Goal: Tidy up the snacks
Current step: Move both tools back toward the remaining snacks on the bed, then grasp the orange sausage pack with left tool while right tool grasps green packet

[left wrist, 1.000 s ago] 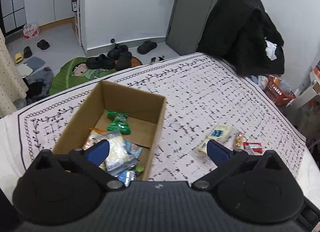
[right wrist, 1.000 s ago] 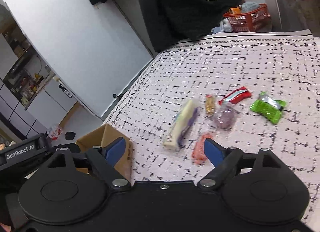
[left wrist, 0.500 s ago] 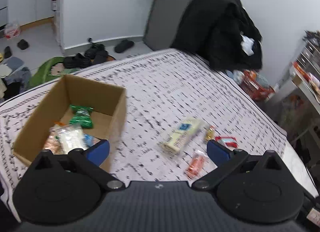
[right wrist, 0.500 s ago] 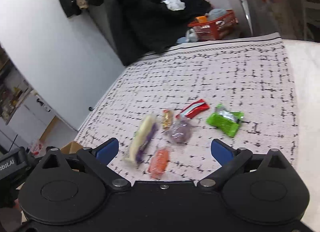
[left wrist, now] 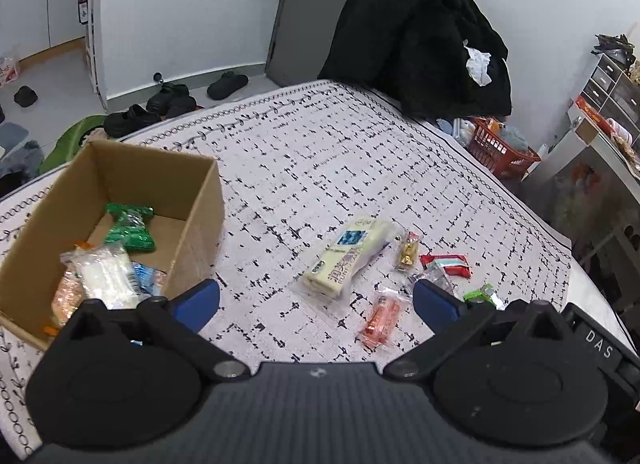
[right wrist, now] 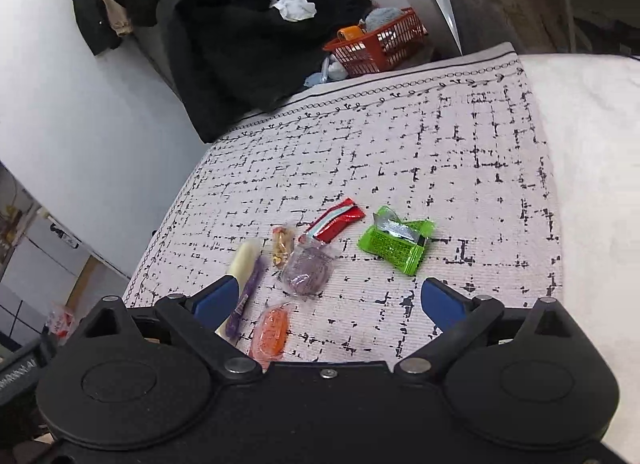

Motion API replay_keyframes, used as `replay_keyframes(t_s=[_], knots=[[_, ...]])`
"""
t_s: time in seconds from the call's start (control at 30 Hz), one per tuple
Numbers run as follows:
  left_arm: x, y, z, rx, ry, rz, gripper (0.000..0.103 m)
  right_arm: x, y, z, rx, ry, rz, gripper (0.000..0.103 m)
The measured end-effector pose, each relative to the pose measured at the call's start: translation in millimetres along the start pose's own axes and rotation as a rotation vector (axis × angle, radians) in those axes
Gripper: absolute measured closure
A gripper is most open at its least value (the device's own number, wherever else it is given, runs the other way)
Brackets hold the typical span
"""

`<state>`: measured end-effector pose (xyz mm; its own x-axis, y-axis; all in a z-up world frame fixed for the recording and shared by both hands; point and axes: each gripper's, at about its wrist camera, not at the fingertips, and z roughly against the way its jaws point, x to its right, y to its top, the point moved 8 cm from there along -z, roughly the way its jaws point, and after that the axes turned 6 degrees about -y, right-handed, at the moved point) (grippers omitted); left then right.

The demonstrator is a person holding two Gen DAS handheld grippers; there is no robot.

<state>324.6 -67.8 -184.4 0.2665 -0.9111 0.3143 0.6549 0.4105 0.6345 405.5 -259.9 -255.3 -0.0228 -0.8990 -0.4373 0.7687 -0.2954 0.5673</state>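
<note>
A big soft bed [left wrist: 360, 151] has a white cover with black dashes. On its left sits a brown cardboard box [left wrist: 192, 199], open on top, with crinkly snack packs [left wrist: 120, 256] inside. To the right lie loose snacks: a long cream pack [left wrist: 344, 260], a shiny green bag [right wrist: 394, 240], a flat red wrapper [right wrist: 338, 219], and a small orange pack [right wrist: 270, 330]. The left gripper [left wrist: 316, 300] and right gripper [right wrist: 334, 300] hang open, holding nothing; the right one's jaws have just been closing a little.
</note>
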Motion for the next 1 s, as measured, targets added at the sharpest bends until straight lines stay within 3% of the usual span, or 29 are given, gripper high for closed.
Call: replay_keyframes(t_s=[0.23, 0.67, 1.0], knots=[[5, -10, -29, -0.028, -0.034, -0.004, 0.009, 6, -2, -17, -0.036, -0.017, -0.013, 0.021], [34, -42, -96, -0.160, -0.164, 0.018, 0.040, 37, 12, -45, -0.039, -0.090, -0.048, 0.028], [46, -47, -132, -0.178, -0.156, -0.011, 0.040, 35, 14, -77, -0.061, -0.100, -0.035, 0.034]])
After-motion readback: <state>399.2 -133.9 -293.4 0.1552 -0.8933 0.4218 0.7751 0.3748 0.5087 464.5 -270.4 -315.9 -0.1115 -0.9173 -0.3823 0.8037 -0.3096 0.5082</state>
